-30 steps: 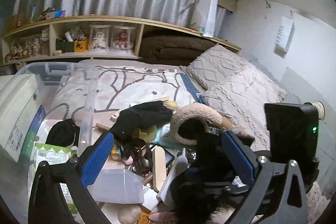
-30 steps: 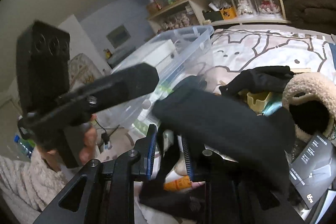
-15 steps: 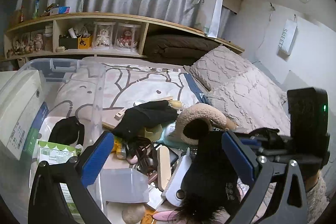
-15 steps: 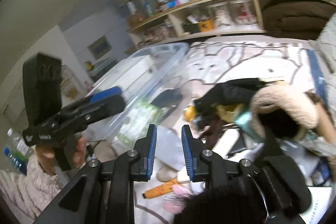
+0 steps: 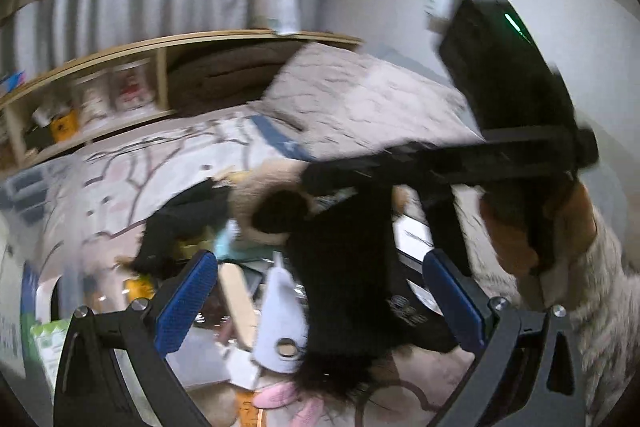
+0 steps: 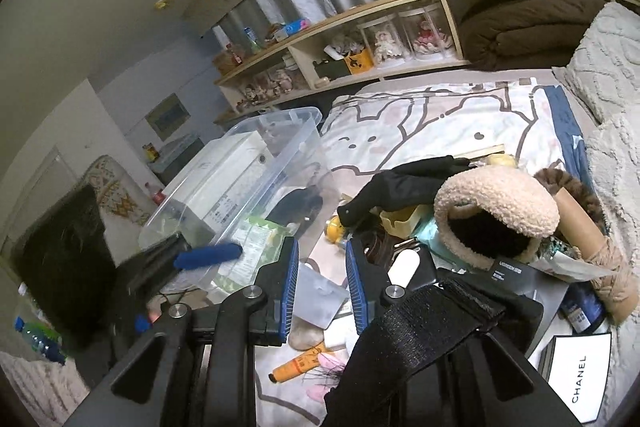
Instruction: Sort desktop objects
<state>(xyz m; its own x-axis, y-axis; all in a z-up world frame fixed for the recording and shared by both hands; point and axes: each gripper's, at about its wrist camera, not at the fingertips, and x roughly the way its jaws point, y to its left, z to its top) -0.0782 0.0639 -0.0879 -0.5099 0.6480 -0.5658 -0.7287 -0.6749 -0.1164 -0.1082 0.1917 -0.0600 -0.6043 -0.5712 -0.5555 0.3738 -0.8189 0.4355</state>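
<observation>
Clutter lies on the bed: a black glove (image 6: pixel 404 183), a beige fleece slipper (image 6: pixel 496 203), an orange tube (image 6: pixel 300 363) and a black card box (image 6: pixel 512 271). My right gripper (image 6: pixel 322 291) has its blue pads a narrow gap apart with nothing between them. A black cloth with a strap (image 6: pixel 420 339) is draped over its right finger arm. In the blurred left wrist view this black cloth (image 5: pixel 344 267) hangs from the right gripper (image 5: pixel 320 179), which a hand (image 5: pixel 520 235) holds. My left gripper (image 5: pixel 320 301) is open wide, one pad on each side of the cloth without touching it.
A clear plastic bin (image 6: pixel 280 131) with a white box (image 6: pixel 224 183) stands left of the pile. A white Chanel box (image 6: pixel 580 375) lies at the front right. Pillows (image 6: pixel 612 67) line the right side, and a wooden shelf (image 6: pixel 400 11) runs behind the bed.
The left wrist view has swung and rolled and is now blurred. The right gripper has risen in it, with the black cloth hanging down. In the right view the left gripper has dropped lower left.
</observation>
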